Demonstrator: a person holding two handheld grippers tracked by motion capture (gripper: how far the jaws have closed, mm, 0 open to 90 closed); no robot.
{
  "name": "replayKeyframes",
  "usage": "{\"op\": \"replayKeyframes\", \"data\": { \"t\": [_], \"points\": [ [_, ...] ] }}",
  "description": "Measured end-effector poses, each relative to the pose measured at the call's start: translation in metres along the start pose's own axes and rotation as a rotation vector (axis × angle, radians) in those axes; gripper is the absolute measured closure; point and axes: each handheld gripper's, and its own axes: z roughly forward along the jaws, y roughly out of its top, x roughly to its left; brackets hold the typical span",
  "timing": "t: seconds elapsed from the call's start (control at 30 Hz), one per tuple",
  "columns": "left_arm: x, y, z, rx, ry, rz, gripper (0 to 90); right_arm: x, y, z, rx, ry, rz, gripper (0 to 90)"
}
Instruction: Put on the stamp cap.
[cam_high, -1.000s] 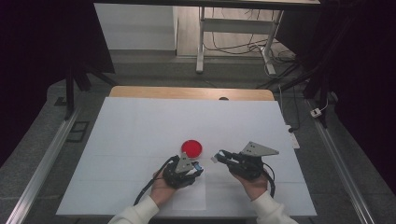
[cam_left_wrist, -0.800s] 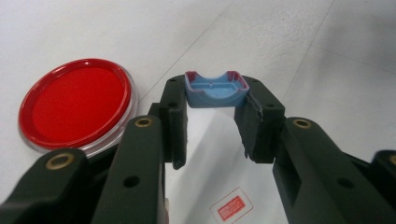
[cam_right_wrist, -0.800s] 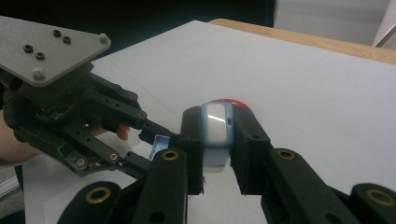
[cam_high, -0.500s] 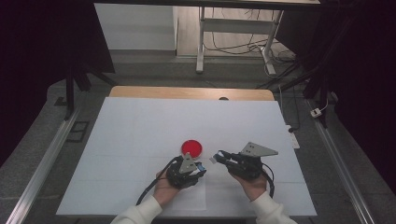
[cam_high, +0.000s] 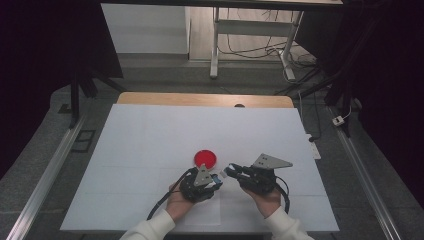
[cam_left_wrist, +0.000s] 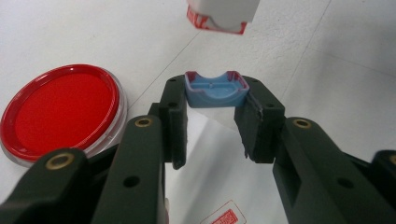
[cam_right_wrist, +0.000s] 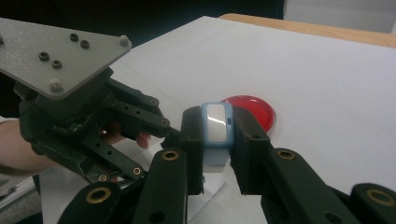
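Nothing shifted since earlier frame. My left fingers (cam_left_wrist: 215, 119) clamp blue cap (cam_left_wrist: 215, 88), my right fingers (cam_right_wrist: 218, 140) clamp stamp (cam_right_wrist: 217, 135) above desk (cam_high: 150, 135), beside red ink pad (cam_high: 205, 159); cap off for inking, I judge.

I note red ink pad (cam_left_wrist: 60, 109), clear rim. Blue cap (cam_left_wrist: 215, 91) with red smears. White stamp body (cam_right_wrist: 215, 140), light blue band, red-stained base. Black gripper bodies, brass-coloured screws. White table cover (cam_high: 150, 135); red printed mark on paper (cam_left_wrist: 226, 217).
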Motion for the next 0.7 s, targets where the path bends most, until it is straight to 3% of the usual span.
{"op": "replayKeyframes", "data": {
  "t": [0.7],
  "points": [
    [0.0005, 0.0002, -0.0014, -0.01, 0.012, -0.001, 64.3, 0.0102, -0.0019, 0.0074, 0.012, 0.036, 0.036, 75.1]
  ]
}}
